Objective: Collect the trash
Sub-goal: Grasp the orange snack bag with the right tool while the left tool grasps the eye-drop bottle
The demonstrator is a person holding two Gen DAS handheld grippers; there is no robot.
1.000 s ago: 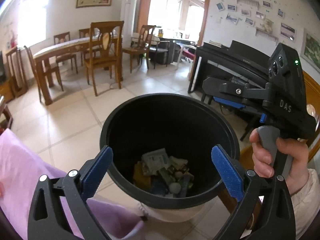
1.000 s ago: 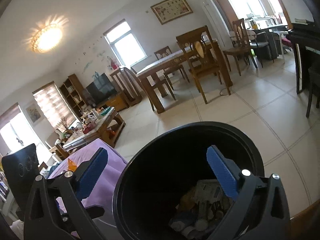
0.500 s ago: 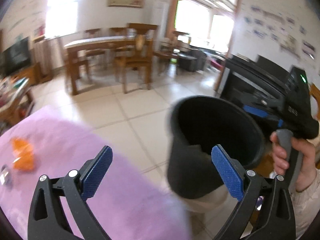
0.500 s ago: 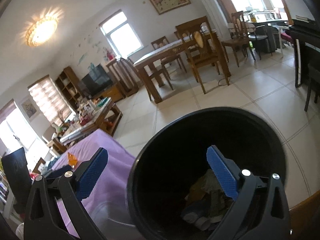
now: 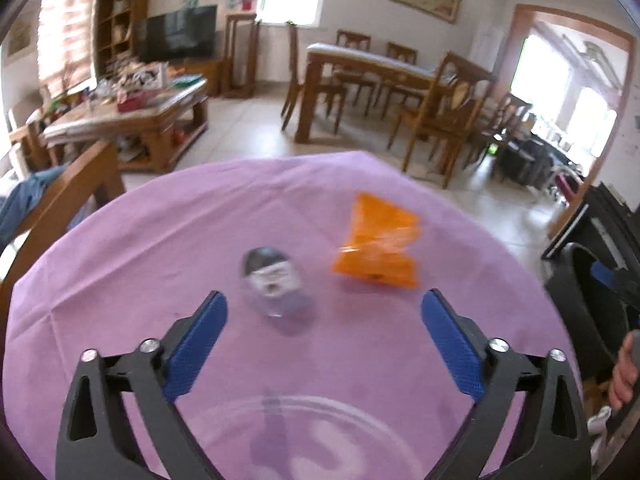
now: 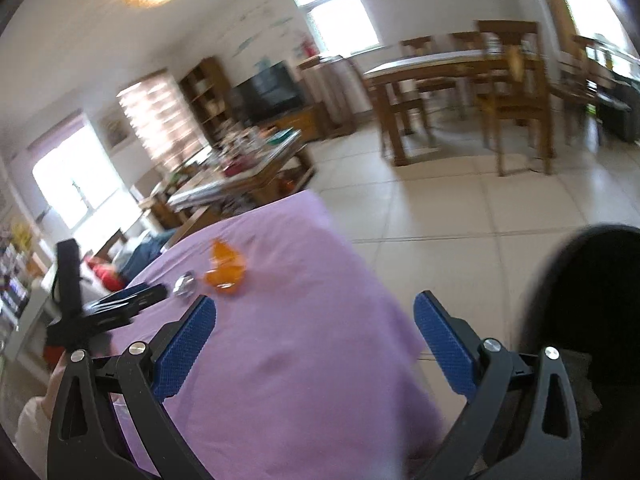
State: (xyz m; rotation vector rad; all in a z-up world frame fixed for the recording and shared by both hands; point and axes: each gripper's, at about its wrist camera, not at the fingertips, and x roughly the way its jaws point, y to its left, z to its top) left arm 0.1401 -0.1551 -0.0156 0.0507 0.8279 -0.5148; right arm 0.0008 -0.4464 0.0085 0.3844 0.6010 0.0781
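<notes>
An orange crumpled wrapper (image 5: 378, 246) and a small clear plastic cup with a dark lid (image 5: 272, 278) lie on the purple tablecloth (image 5: 160, 240). My left gripper (image 5: 324, 320) is open and empty, just short of both, with the cup between its fingers' line. My right gripper (image 6: 314, 328) is open and empty over the cloth's near edge; the wrapper (image 6: 225, 270) and the cup (image 6: 185, 283) lie far to its left. The black trash bin (image 6: 592, 312) stands on the floor at the right; it also shows in the left wrist view (image 5: 588, 304).
A clear glass bowl rim (image 5: 304, 436) sits under my left gripper. A wooden dining table with chairs (image 5: 392, 80) and a cluttered coffee table (image 5: 132, 108) stand beyond. A wooden chair back (image 5: 72, 188) is at the cloth's left edge.
Both grippers have swung left, away from the bin and toward the purple-covered table. The left one now faces the cup and the orange wrapper. Both stayed open.
</notes>
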